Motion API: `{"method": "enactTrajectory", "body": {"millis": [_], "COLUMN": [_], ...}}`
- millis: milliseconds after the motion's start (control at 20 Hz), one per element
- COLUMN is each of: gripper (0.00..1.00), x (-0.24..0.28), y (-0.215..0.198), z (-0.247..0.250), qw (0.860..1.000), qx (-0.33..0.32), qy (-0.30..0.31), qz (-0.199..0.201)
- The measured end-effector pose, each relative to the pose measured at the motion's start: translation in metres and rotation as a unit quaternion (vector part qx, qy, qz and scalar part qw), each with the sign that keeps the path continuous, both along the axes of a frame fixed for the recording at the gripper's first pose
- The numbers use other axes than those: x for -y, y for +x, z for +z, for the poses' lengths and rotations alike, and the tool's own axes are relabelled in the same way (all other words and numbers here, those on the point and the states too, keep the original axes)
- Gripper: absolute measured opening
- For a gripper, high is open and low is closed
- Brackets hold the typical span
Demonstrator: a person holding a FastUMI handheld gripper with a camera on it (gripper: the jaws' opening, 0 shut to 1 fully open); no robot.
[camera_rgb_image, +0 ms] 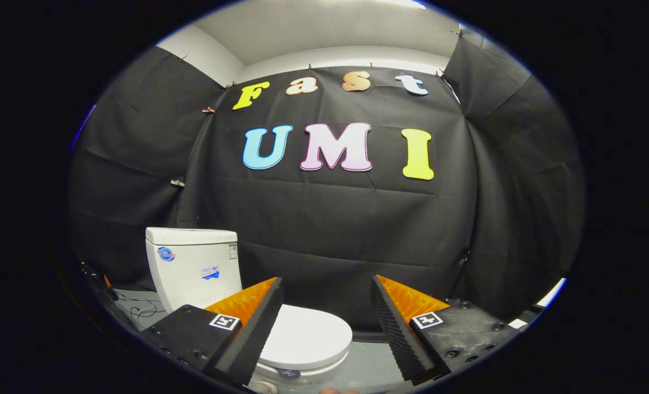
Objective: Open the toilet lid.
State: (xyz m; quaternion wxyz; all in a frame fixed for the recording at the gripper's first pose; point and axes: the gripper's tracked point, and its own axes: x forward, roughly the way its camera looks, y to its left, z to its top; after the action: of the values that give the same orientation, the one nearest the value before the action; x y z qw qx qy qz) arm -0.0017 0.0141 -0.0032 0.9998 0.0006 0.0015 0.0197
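A white toilet stands against the black cloth wall, its tank (pixel 193 271) upright at the back with stickers on its front. The white lid (pixel 308 336) lies flat and closed over the bowl, just ahead of and below my fingers. My gripper (pixel 327 287) is open, with a wide gap between the fingers and nothing held. The left finger (pixel 253 328) overlaps the lid's near left side in the view; the right finger (pixel 398 328) stands off to the lid's right. I cannot tell how far above the lid the fingers are.
Black cloth walls close the booth behind and on both sides. Grey floor (pixel 368 364) shows to the right of the bowl. Loose cables (pixel 141 312) lie on the floor left of the tank.
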Motion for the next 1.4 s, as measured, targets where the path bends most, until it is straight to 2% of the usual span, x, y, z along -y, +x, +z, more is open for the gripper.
{"method": "enactTrajectory", "body": {"millis": [500,700,800,900,1000,1150,1250,1350,1400], "gripper": [0.98,0.98,0.98,0.98,0.98,0.99,0.98,0.98,0.98], "x": [-0.017,-0.014,-0.015,-0.022,-0.033,-0.031,-0.029,-0.028,-0.029], "y": [-0.002,0.004,0.009,0.010,-0.002,-0.004,-0.011,-0.021,-0.025], "z": [-0.015,-0.026,-0.042,-0.075,-0.124,-0.179,-0.216,-0.252,-0.267], "qw": [1.000,0.999,0.999,0.994,0.978,0.942,0.902,0.850,0.829], "qx": [-0.019,-0.031,-0.052,-0.104,-0.190,-0.283,-0.338,-0.389,-0.406], "qy": [0.008,0.009,0.006,0.026,0.074,0.178,0.269,0.355,0.381], "qz": [0.021,0.015,0.016,0.028,0.044,0.015,-0.008,-0.031,-0.039]}}
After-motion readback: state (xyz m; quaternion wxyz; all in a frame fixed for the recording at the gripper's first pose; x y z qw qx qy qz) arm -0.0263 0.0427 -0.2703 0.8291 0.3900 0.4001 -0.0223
